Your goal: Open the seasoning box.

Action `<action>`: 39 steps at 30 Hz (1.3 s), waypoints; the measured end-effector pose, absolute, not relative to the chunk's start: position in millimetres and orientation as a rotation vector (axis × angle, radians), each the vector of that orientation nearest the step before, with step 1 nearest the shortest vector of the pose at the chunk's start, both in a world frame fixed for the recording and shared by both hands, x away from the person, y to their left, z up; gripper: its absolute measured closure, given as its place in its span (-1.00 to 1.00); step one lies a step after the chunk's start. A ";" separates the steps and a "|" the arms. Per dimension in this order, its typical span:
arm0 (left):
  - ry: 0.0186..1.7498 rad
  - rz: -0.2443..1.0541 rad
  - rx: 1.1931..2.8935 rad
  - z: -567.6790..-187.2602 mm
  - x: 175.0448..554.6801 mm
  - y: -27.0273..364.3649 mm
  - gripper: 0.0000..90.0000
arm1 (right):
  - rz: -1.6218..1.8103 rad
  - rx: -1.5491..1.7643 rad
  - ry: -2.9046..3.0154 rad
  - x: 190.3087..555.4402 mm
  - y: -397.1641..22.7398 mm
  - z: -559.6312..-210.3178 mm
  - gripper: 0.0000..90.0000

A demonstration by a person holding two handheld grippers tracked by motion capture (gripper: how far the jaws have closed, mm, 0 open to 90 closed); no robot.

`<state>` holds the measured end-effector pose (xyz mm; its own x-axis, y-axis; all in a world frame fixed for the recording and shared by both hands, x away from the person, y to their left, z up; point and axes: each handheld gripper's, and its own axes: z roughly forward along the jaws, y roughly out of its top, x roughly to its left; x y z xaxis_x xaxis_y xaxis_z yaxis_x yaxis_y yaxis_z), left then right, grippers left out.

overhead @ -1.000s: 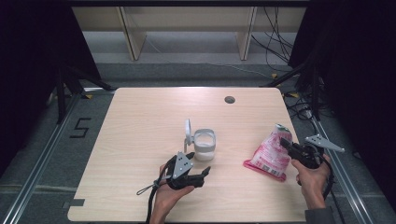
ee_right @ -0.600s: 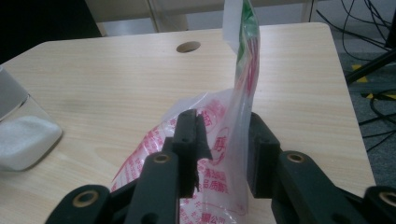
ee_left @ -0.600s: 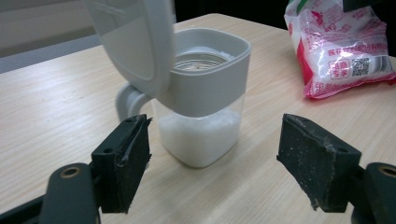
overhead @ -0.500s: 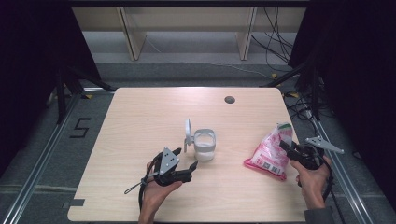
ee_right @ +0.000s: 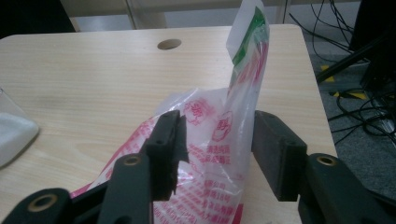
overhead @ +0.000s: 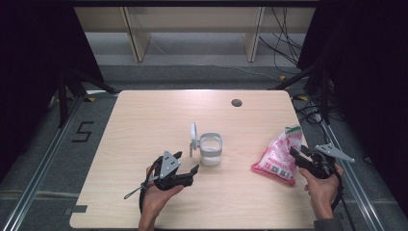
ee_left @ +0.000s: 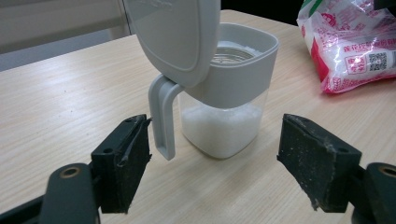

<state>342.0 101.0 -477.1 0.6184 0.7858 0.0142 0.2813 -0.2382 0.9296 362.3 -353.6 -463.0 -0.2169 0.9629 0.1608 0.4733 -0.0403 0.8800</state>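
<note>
Left gripper [overhead: 188,163] is seen low over the wooden table [overhead: 144,120], just in front-left of the lidded container [overhead: 210,149]. It is gripped from below by the left hand [overhead: 156,192], forearm entering from the bottom edge, jaws aimed level toward the container. Jaws are spread wide with nothing between them; in the left gripper view both black pads [ee_left: 122,168] are seen well clear of the container [ee_left: 224,93], one either side of its near face.

The container is a clear square jar with a grey collar, part-filled with white granules [ee_left: 219,130]. Its grey flip lid [overhead: 193,137] is stood open, upright on the left side, hinge arm [ee_left: 161,116] hanging down outside the wall.

Right gripper [overhead: 297,160] is placed at the right table edge, held by the right hand [overhead: 321,185], wrist angled inward, jaws pointed left at the pink-and-white plastic bag [overhead: 279,156]. Jaws have just been opening and are now at a medium gap. In the right gripper view the bag [ee_right: 205,154] is seen between the pads, its neck [ee_right: 247,42] standing up with a green-printed top; the right pad is clear of the film, contact at the left pad cannot be told. No squeeze on the bag is visible.

Bag is lying on the table well right of the container, near the edge. A round cable hole [overhead: 236,102] is seen toward the far side
</note>
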 end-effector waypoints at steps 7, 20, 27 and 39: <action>0.886 0.601 1.798 -478.7 343.6 103.1 -0.46 | 1.195 1.470 1.690 353.9 -350.9 -458.6 0.10; 0.904 0.597 1.783 -480.3 347.7 107.0 -0.46 | 1.247 1.390 1.764 347.8 -326.4 -459.5 0.04; 0.908 0.623 1.796 -475.9 351.8 112.3 -0.45 | 1.263 1.367 1.858 341.0 -305.4 -461.1 0.02; 0.946 0.635 1.794 -471.1 358.1 116.2 -0.45 | 1.224 1.260 1.965 329.1 -282.2 -465.2 -0.06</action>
